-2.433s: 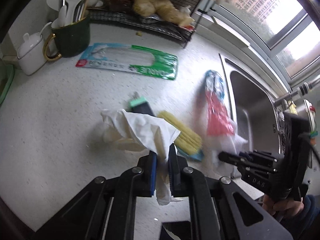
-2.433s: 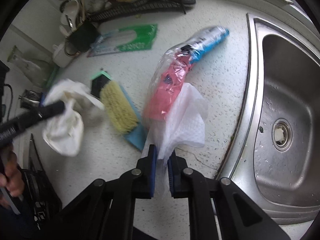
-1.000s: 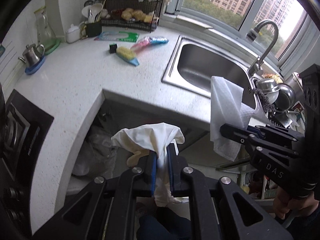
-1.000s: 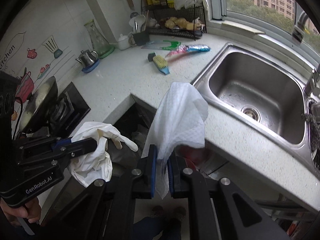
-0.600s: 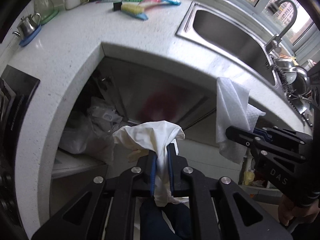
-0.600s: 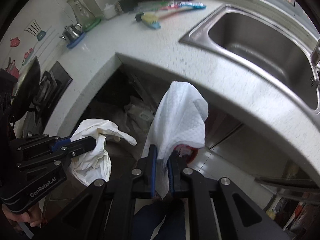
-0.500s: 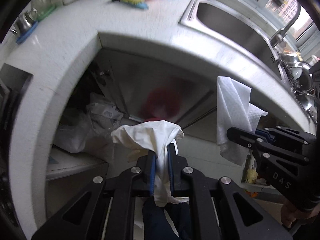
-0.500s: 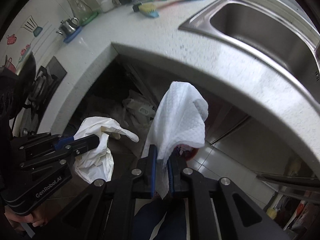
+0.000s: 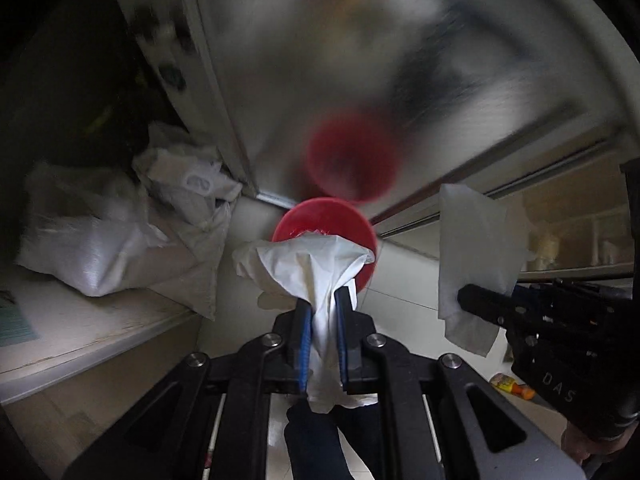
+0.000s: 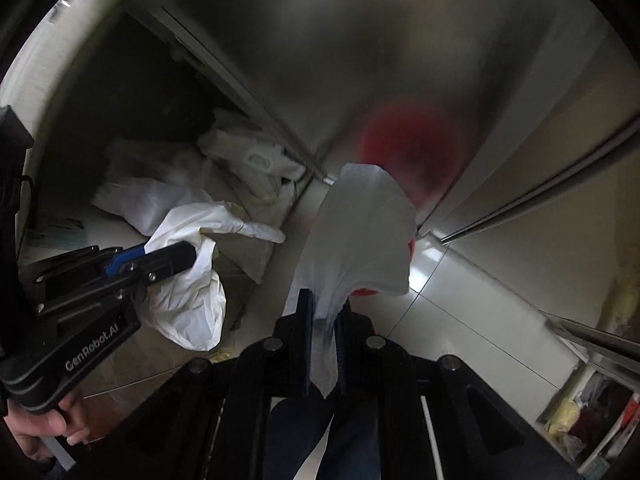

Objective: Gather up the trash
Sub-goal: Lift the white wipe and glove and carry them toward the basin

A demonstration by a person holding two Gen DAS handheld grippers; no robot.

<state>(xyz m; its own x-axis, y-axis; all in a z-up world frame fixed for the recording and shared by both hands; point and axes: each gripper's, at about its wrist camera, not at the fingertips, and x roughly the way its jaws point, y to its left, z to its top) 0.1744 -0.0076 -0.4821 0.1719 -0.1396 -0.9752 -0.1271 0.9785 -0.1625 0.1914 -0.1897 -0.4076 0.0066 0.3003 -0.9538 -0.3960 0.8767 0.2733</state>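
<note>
My left gripper (image 9: 322,304) is shut on a crumpled white glove (image 9: 308,260), which hangs just above a red bin (image 9: 320,216) on the floor. The same glove (image 10: 192,276) and left gripper (image 10: 188,254) show at the left of the right wrist view. My right gripper (image 10: 324,308) is shut on a white paper towel (image 10: 360,232) that covers most of the red bin (image 10: 410,250). In the left wrist view the right gripper (image 9: 464,298) holds that paper towel (image 9: 476,256) to the right of the bin.
A steel cabinet door (image 9: 360,60) stands behind the bin and mirrors it as a red blur. White sacks (image 9: 120,232) fill the open cabinet to the left. The floor (image 10: 460,320) is pale tile. The person's dark trouser leg (image 9: 316,440) is below the grippers.
Both grippers have dropped from counter height to floor level in front of the cabinet, still gripping the glove and the towel. The counter has left view and the red bin now lies close under them.
</note>
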